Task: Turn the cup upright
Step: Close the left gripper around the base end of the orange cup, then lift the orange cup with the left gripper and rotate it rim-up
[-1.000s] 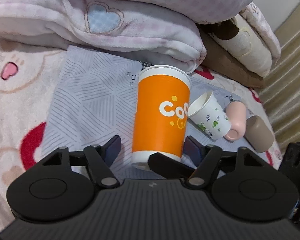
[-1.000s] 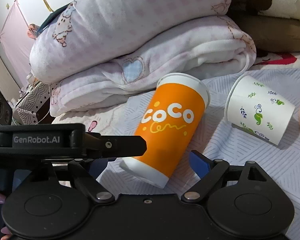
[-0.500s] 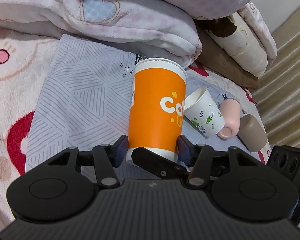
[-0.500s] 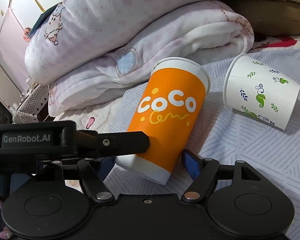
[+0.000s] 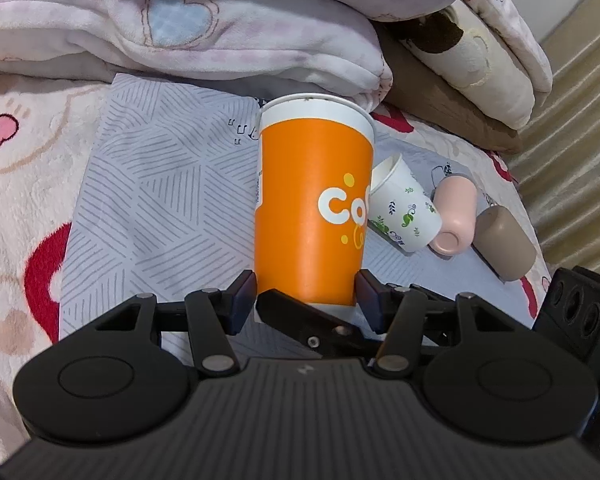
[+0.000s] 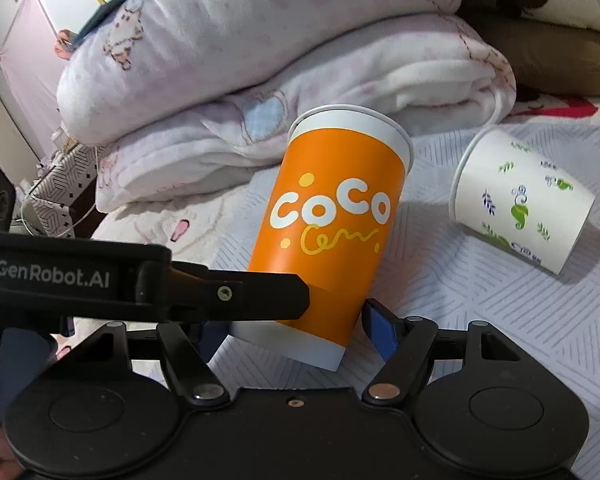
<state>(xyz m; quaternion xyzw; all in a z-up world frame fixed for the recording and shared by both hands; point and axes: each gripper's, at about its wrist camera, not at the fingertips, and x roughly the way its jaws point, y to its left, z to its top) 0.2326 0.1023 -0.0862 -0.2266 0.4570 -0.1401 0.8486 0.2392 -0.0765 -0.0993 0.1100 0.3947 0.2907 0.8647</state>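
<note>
A tall orange paper cup (image 5: 314,208) marked "CoCo" lies on its side on a grey striped mat (image 5: 156,200), rim pointing away toward the blankets. My left gripper (image 5: 306,298) has closed its two blue pads against the sides of the cup's white base. In the right wrist view the orange cup (image 6: 332,220) lies tilted, and my right gripper (image 6: 300,322) is open around its base; one finger of the left gripper crosses in front of that base.
A small white paper cup (image 5: 404,208) with leaf prints lies on its side right of the orange cup, also seen in the right wrist view (image 6: 520,196). A pink cup (image 5: 454,216) and a brown cup (image 5: 504,246) lie farther right. Folded blankets (image 5: 220,32) pile up behind.
My left gripper moved forward and closed its pads onto the base of the orange cup. My right gripper came closer to the cup and stays open.
</note>
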